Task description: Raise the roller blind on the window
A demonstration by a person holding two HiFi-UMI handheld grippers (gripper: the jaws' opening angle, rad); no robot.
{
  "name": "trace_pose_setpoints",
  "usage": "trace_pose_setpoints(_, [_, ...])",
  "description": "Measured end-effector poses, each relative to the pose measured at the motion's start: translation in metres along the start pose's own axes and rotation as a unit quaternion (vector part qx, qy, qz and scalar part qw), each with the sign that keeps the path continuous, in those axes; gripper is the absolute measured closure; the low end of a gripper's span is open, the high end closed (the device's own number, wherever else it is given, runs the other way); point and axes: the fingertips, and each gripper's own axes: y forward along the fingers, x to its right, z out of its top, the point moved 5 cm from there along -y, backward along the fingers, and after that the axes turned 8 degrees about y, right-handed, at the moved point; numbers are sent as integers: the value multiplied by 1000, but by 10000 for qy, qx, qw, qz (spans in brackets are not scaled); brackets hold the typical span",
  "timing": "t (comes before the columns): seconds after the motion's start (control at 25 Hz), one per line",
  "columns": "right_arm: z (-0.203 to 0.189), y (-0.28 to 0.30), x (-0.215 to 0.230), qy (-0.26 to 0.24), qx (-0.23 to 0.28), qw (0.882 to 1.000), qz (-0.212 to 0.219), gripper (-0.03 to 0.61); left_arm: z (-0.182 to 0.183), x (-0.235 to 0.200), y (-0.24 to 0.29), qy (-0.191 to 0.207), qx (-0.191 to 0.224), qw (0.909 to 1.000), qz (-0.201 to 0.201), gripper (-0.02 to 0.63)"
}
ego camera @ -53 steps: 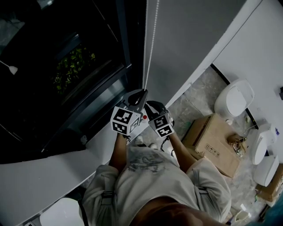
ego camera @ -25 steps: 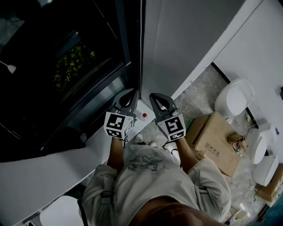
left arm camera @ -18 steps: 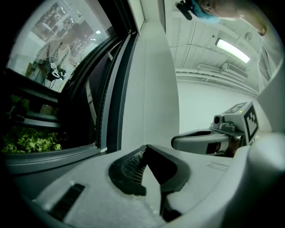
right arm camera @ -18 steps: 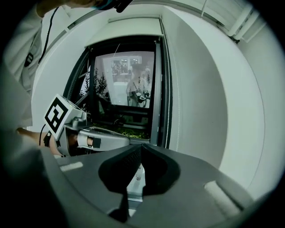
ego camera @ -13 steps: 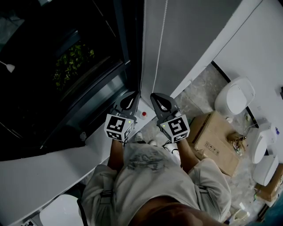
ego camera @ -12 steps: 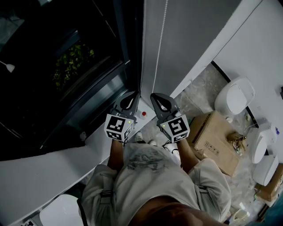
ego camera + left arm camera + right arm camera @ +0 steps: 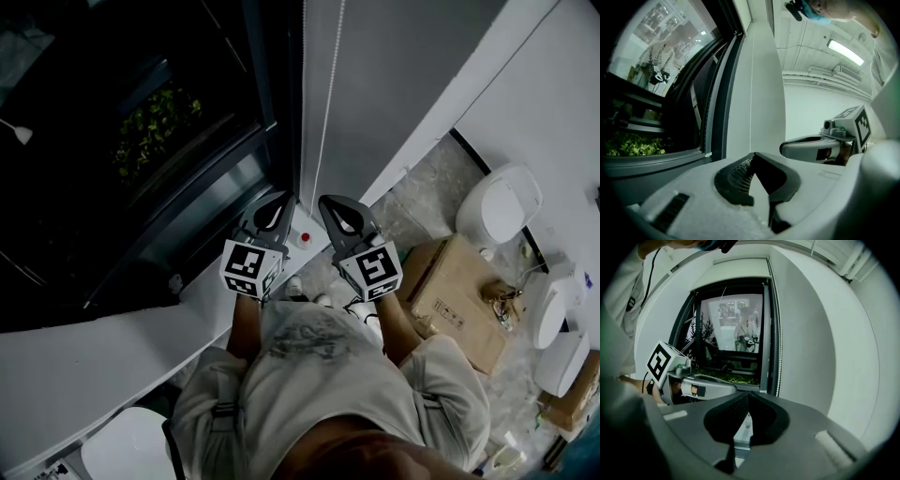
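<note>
The bead chain (image 7: 323, 103) of the blind hangs down the grey wall beside the dark window frame (image 7: 272, 84). Its lower end reaches about the level of the fingertips of both grippers. In the head view my left gripper (image 7: 287, 197) and right gripper (image 7: 327, 201) are side by side above the sill, both shut. The chain (image 7: 750, 110) shows just beyond my left gripper (image 7: 752, 154), thin and not seen between its pads. From the right gripper (image 7: 747, 394) the chain (image 7: 778, 357) hangs apart, to the right. The window glass (image 7: 733, 324) is uncovered; a pale band (image 7: 733, 269) lies across its top.
A white sill (image 7: 112, 337) runs under the window, with a small red button (image 7: 303, 237) on it below the grippers. Green plants (image 7: 155, 127) are outside the glass. On the floor to the right are a cardboard box (image 7: 459, 300) and white ceramic fixtures (image 7: 497, 206).
Two seconds ago both grippers were close together at the chain; they then dropped and parted. Since then they have stayed put, and the chain has swung right and back toward the frame.
</note>
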Motion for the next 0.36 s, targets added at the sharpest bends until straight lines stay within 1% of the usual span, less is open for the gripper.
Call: trace_pose_setpoints(0.36, [-1, -4, 1, -4, -5, 10000, 1, 572, 1, 2, -1, 9, 12, 10000, 50, 607])
